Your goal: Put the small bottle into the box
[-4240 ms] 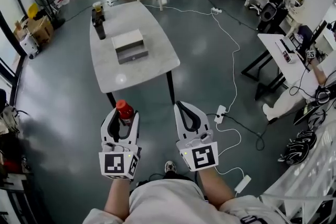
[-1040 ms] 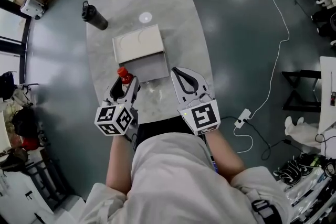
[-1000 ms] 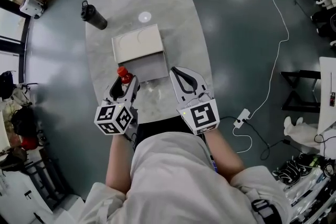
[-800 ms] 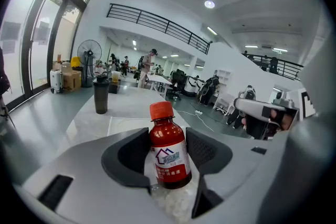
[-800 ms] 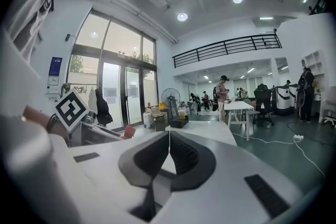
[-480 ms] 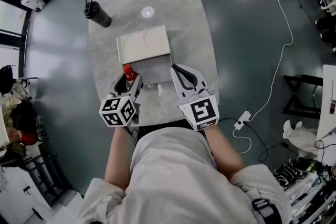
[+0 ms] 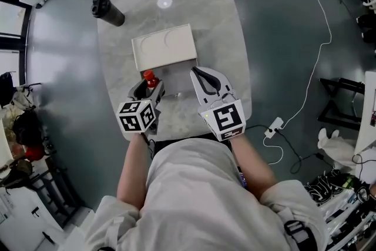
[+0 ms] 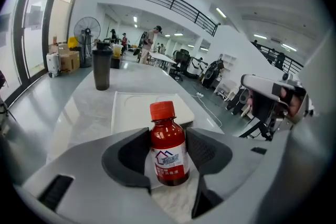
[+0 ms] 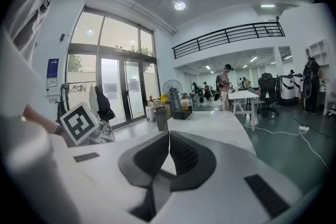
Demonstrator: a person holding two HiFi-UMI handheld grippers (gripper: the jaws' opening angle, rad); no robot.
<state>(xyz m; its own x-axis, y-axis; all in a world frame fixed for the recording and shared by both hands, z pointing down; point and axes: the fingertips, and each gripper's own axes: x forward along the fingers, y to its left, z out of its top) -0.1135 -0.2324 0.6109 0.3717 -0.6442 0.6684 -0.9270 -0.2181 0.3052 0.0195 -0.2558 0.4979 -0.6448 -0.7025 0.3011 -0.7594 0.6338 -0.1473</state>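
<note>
Bottle [image 8: 169, 147], red cap, upright, clamped in left gripper [image 7: 150, 84] at near-left corner of white box [image 7: 164, 47]. Right gripper [image 9: 168, 139]: 2 jaws together, empty.

Looks along the right gripper [image 9: 169, 139], jaws pressed together tip to tip with nothing between them. Past the tips, takes in a pale worktop [image 9: 220, 123] running away, with a dark tumbler [image 9: 161, 118] near its far left edge and a black box [image 9: 181, 112] carrying a cup at its far end. Catches a marker cube [image 9: 80, 123] off the worktop's left edge, a standing fan [image 9: 171, 89] by glass doors, and a person [image 9: 226, 84] beside a white table [image 9: 242, 96].
</note>
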